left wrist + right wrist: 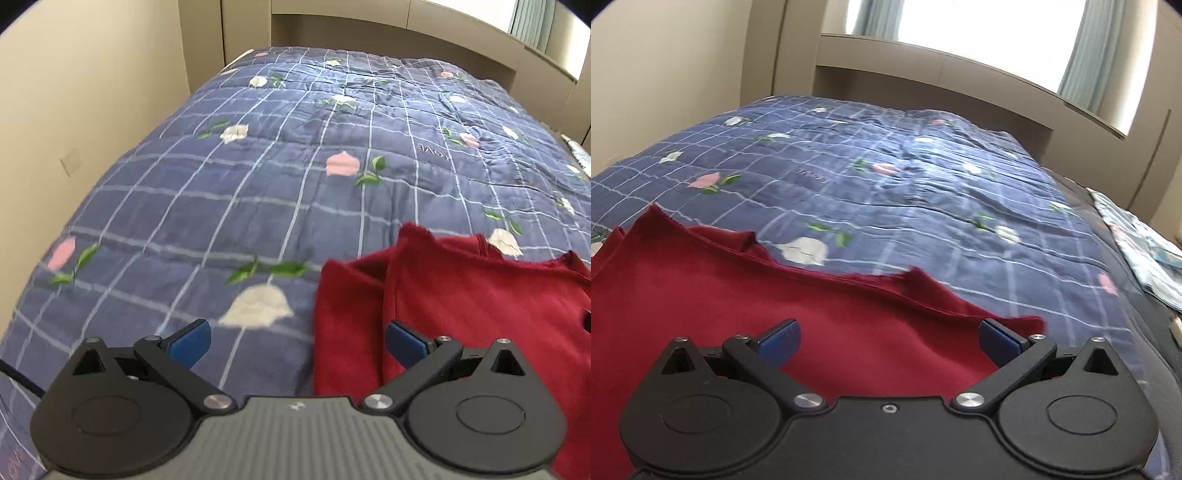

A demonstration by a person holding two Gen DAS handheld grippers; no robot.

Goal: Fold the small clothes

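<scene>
A dark red garment (461,306) lies on the blue checked quilt (258,184) with its left part folded over into layers. My left gripper (297,341) is open and empty, hovering at the garment's left edge, its right pad over the red cloth. In the right wrist view the same red garment (738,295) fills the lower left, its far hem wavy. My right gripper (888,339) is open and empty, over the garment's right part near its corner.
The quilt (942,192) has flower prints and covers the whole bed. A beige wall (74,110) runs along the bed's left side, a headboard shelf (923,74) at the far end. A pale patterned cloth (1137,243) lies at the bed's right edge.
</scene>
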